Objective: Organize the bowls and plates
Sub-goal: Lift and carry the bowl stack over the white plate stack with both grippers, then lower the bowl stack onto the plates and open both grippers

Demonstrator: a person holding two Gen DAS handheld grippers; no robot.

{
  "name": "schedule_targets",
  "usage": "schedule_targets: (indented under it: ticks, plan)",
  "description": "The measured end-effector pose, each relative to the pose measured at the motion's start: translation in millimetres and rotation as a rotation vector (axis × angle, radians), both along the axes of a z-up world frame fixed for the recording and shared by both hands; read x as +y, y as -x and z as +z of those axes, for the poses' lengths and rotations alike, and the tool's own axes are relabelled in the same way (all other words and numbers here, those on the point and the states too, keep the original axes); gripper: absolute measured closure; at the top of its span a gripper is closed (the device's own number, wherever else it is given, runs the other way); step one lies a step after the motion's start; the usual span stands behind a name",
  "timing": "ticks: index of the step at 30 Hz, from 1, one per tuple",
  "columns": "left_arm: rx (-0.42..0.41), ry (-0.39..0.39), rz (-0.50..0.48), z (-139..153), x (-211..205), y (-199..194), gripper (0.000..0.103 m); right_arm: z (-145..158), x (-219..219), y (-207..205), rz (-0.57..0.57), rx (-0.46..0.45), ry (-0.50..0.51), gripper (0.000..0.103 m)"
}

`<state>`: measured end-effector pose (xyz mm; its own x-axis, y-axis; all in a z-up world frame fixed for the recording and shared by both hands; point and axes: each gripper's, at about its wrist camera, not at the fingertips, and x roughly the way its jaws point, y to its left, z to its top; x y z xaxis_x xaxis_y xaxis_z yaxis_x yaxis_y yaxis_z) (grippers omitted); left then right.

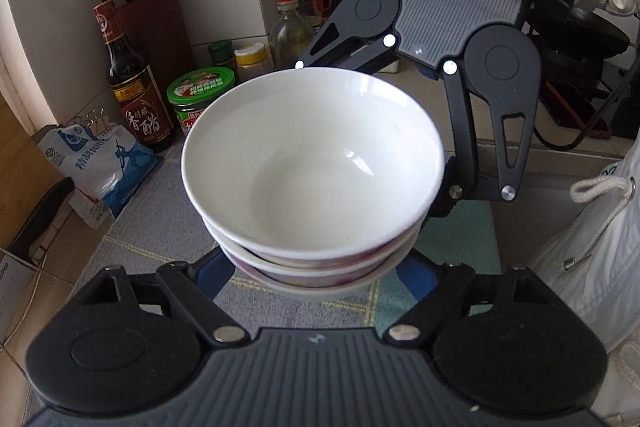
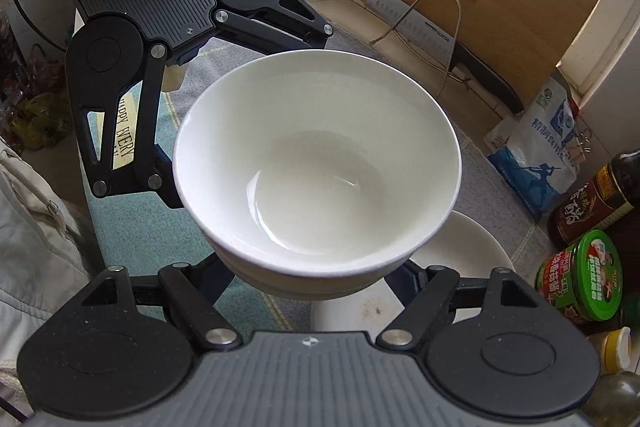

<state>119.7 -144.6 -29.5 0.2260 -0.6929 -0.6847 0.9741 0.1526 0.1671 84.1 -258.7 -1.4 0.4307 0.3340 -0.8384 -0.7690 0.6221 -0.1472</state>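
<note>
While the stack of bowls [image 1: 312, 187] hangs clear of the patterned mat [image 1: 160, 211], it is borne from two opposite sides at once. The stack is upright, its mouth facing up, a white bowl on top with at least two more nested beneath, the lower ones showing a purplish band.

The left gripper [image 1: 316, 267] is clasped on the lower part of the stack, its blue-tipped fingers [image 1: 216, 267] passing under the rims at either side. The right gripper [image 2: 316, 279] is clamped on the same stack from the far side in like manner. Each tool appears in the other's view just behind the bowls, so neither hand is nearer; the load sits squarely between them.

In the right wrist view a white plate [image 2: 472, 251] lies on the mat directly below and a little to the side of the stack, close to a green-lidded jar [image 2: 580, 275] and a dark vinegar bottle [image 2: 596, 199].

Judgement: the stack is in transit, and the plate below looks the likely seat. The coming move depends on both hands lowering level and together; uneven descent would tip the nested bowls.
</note>
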Motion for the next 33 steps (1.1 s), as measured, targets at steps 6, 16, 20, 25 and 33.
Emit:
schedule_targets:
  ticks: [6, 16, 20, 25, 33]
  plan:
    - [-0.018, 0.001, -0.032, -3.0, -30.6, -9.0, 0.016, -1.0, -32.8, -4.3, -0.037, -0.011, 0.006, 0.019]
    - [-0.013, -0.007, -0.057, -16.6, -70.4, -21.0, 0.016, -14.3, -72.2, -18.7, -0.075, -0.007, 0.016, 0.019]
    - [-0.009, -0.013, -0.053, -23.1, -79.3, -24.7, 0.016, -21.5, -82.2, -23.6, -0.075, -0.002, 0.018, 0.019]
    - [0.001, -0.020, -0.038, -30.4, -87.0, -30.3, 0.016, -28.7, -90.7, -31.5, -0.066, 0.008, 0.013, 0.019]
    - [0.014, -0.031, -0.029, -36.0, -95.3, -39.6, 0.016, -34.7, -94.0, -39.4, -0.063, 0.019, 0.009, 0.019]
